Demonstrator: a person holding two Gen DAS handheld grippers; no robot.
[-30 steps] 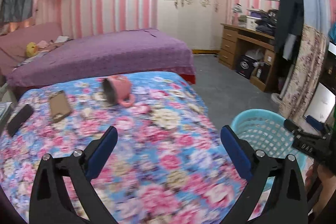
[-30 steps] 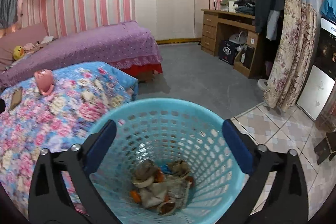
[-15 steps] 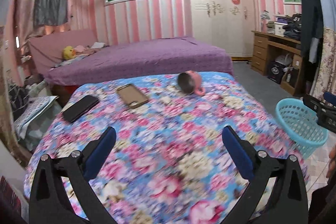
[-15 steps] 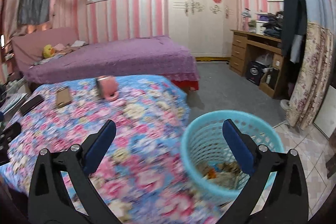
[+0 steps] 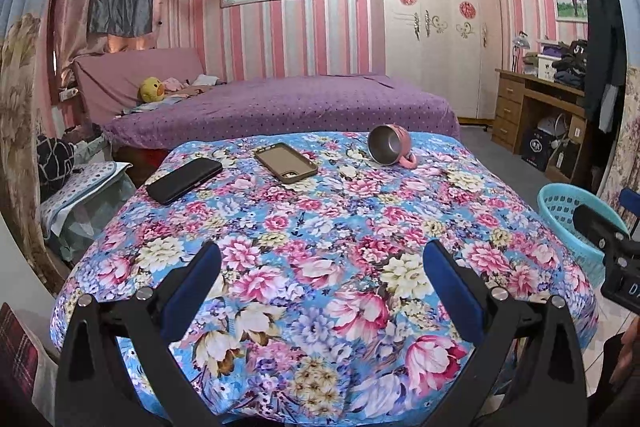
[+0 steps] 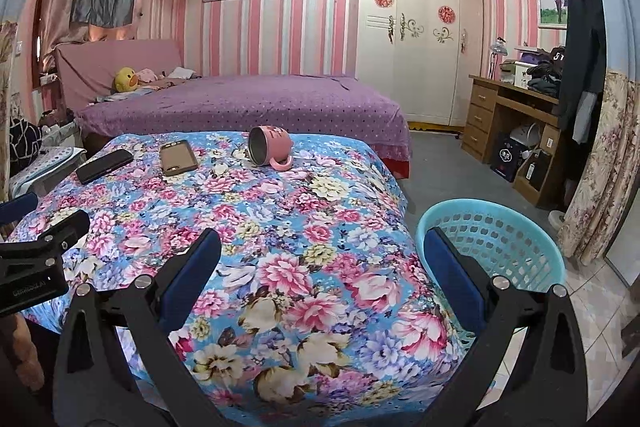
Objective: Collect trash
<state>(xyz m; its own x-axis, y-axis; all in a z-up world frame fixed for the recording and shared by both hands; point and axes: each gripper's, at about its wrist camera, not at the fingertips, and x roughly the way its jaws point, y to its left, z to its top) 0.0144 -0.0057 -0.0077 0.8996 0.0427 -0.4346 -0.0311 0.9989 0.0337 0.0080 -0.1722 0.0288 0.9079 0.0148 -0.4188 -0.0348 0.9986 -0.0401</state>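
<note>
Both claws hang wide open and empty over the near edge of the flowered worktop [image 5: 320, 227]: the left claw [image 5: 320, 279] toward its left side, the right claw [image 6: 320, 267] toward the corner nearest the blue basket [image 6: 496, 239]. That basket stands on the floor just beside the worktop's right edge; its contents are hidden from here. On the worktop's far side lie a tipped pink mug [image 5: 390, 145], a brown phone case [image 5: 286, 163] and a black phone [image 5: 184, 181], none of them obvious trash. No loose litter shows, so the collecting looks finished or nearly so; the next move calls for scanning the worktop before reaching again.
</note>
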